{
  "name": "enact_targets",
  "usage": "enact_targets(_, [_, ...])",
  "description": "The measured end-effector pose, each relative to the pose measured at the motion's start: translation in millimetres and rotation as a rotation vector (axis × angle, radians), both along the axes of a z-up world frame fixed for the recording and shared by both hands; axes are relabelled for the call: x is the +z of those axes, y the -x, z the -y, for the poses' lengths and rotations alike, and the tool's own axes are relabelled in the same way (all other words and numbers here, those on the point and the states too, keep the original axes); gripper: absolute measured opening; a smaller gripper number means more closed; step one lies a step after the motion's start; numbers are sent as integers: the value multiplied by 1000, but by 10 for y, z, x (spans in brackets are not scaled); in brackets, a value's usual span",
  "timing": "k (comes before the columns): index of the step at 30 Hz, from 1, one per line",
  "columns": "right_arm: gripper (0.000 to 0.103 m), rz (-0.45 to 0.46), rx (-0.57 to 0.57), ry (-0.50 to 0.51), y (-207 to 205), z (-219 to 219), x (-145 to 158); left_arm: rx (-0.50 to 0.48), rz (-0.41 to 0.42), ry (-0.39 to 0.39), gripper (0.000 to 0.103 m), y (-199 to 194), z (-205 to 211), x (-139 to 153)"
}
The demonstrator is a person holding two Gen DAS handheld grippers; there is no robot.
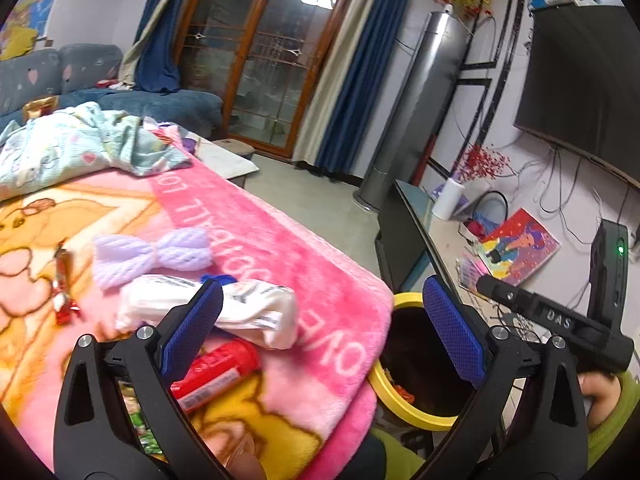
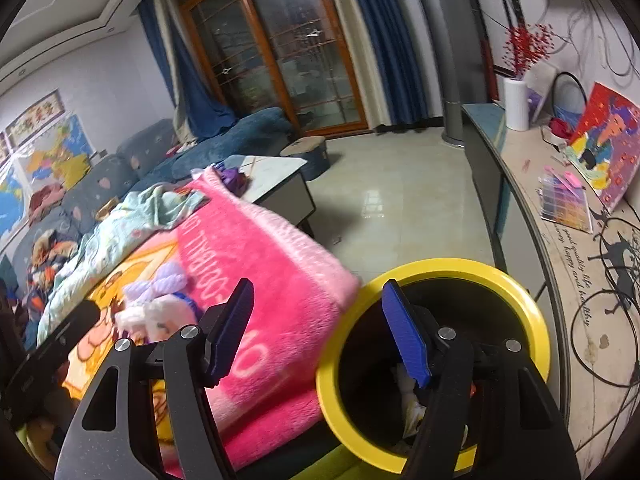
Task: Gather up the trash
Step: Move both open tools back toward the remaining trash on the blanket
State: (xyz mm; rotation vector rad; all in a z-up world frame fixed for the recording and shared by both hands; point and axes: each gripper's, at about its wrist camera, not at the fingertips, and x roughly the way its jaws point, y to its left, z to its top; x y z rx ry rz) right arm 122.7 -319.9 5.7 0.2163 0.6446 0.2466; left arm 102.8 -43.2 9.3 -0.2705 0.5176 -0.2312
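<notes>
A yellow-rimmed black trash bin (image 1: pixel 404 408) (image 2: pixel 520 292) stands beside the pink blanket's (image 1: pixel 280 240) (image 2: pixel 280 280) edge, with some trash inside. On the blanket lie a white crumpled wrapper (image 1: pixel 248 312), a red tube (image 1: pixel 216 376), a small red candy wrapper (image 1: pixel 64 292) and a lilac knitted bow (image 1: pixel 152 256) (image 2: pixel 160 284). My left gripper (image 1: pixel 320 324) is open and empty, over the blanket's edge near the wrapper. My right gripper (image 2: pixel 320 332) is open and empty, right finger over the bin's mouth; its body shows in the left wrist view (image 1: pixel 560 320).
A pale patterned cloth (image 1: pixel 72 148) is bunched at the blanket's far end. A blue sofa (image 2: pixel 224 140) and a low table (image 2: pixel 276 184) lie behind. A long TV cabinet (image 2: pixel 560 240) with a painting, cables and a white vase runs on the right. Tiled floor (image 2: pixel 400 200) lies between.
</notes>
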Motion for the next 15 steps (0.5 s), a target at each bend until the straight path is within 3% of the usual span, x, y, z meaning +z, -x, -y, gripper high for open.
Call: enact_targets(15, [64,29,120,33,126,-468,13,79,17,15,92,168,-369,24])
